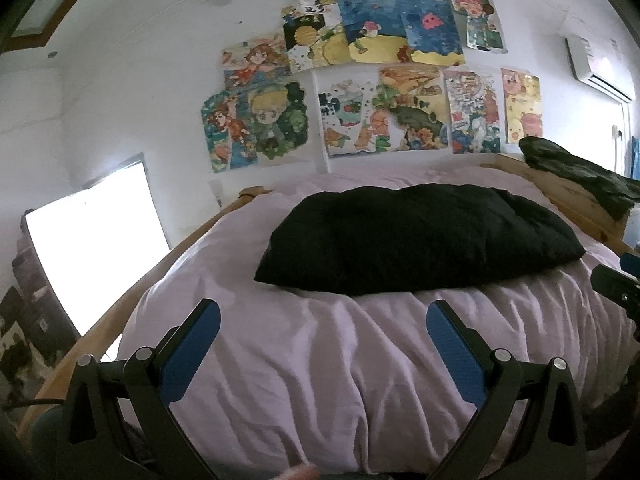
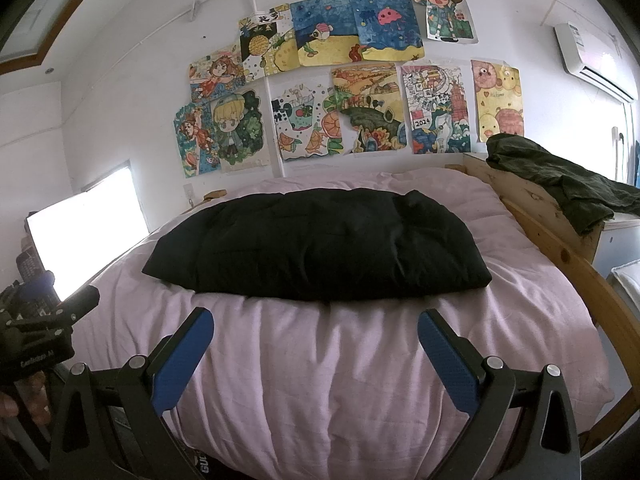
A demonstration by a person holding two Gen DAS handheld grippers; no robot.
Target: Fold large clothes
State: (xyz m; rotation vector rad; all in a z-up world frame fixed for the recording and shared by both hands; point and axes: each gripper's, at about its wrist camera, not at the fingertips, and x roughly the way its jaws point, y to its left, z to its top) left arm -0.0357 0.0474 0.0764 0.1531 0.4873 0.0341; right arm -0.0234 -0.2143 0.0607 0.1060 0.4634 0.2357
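A black garment [image 1: 420,240] lies folded into a thick rectangle on the middle of a bed with a pale pink cover [image 1: 320,360]. It also shows in the right wrist view [image 2: 320,244]. My left gripper [image 1: 324,316] is open and empty, held over the near part of the bed, short of the garment. My right gripper [image 2: 316,324] is open and empty too, also over the near bed, short of the garment. The left gripper's body [image 2: 36,332] shows at the left edge of the right wrist view.
A dark green garment [image 2: 560,176] is draped over the wooden bed frame [image 2: 560,256] at the far right. Drawings [image 2: 340,80] cover the wall behind the bed. A bright window [image 1: 96,232] is at the left. An air conditioner [image 2: 592,60] hangs at upper right.
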